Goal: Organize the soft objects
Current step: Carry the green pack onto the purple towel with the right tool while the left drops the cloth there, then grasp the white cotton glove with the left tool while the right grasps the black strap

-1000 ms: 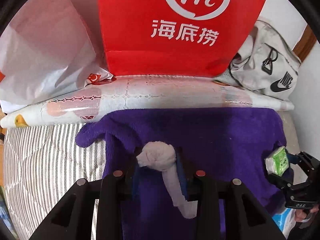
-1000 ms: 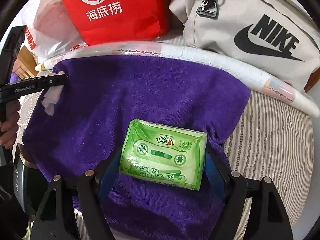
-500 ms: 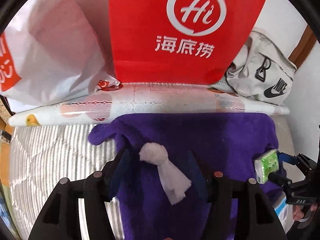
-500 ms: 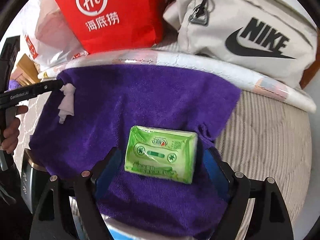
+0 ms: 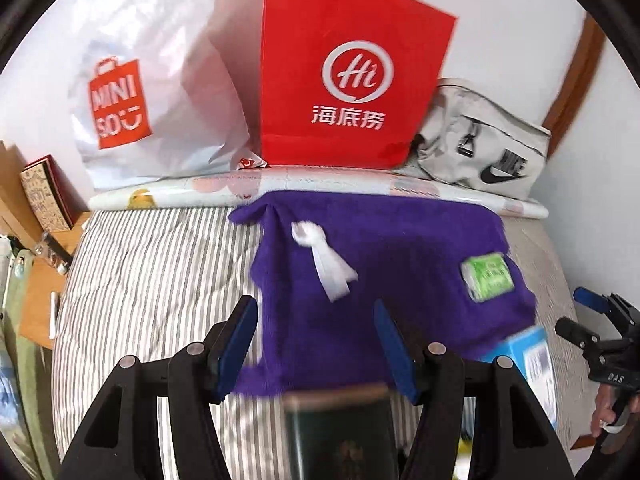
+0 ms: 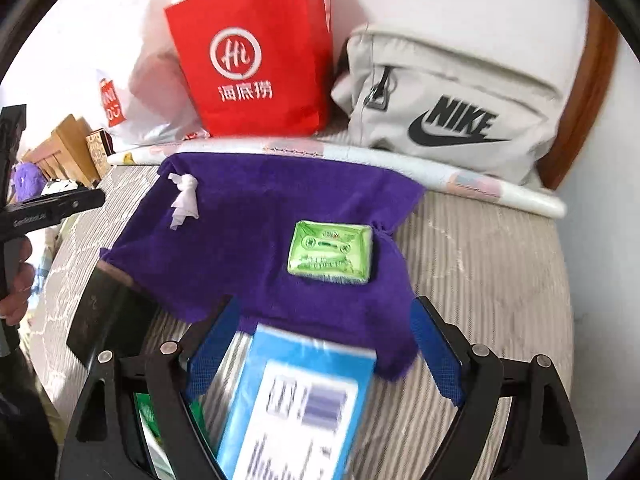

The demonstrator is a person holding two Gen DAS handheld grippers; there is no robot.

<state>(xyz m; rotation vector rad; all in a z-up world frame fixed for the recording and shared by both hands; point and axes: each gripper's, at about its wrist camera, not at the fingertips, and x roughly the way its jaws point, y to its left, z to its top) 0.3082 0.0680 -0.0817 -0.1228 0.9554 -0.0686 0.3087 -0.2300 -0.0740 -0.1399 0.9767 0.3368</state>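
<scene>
A purple towel [image 5: 400,248] [image 6: 256,220] lies spread on the striped bed. A knotted white cloth [image 5: 322,258] [image 6: 183,199] lies on its left part. A green tissue pack [image 5: 487,276] [image 6: 331,251] lies on its right part. My left gripper [image 5: 316,336] is open and empty, pulled back over the towel's near edge. My right gripper [image 6: 324,344] is open, above a blue box [image 6: 292,404] that lies at the towel's near edge; it shows also in the left wrist view [image 5: 532,356].
A red paper bag [image 5: 348,76], a white MINISO bag [image 5: 152,100] and a grey Nike bag [image 6: 460,108] stand against the wall behind a rolled white mat [image 5: 320,184]. A dark book-like object [image 5: 340,432] lies near the left gripper. Wooden furniture [image 5: 36,200] stands left of the bed.
Both grippers opened and let go: the white cloth and the green tissue pack now rest on the towel. Both grippers pulled back toward me and up, widening the view.
</scene>
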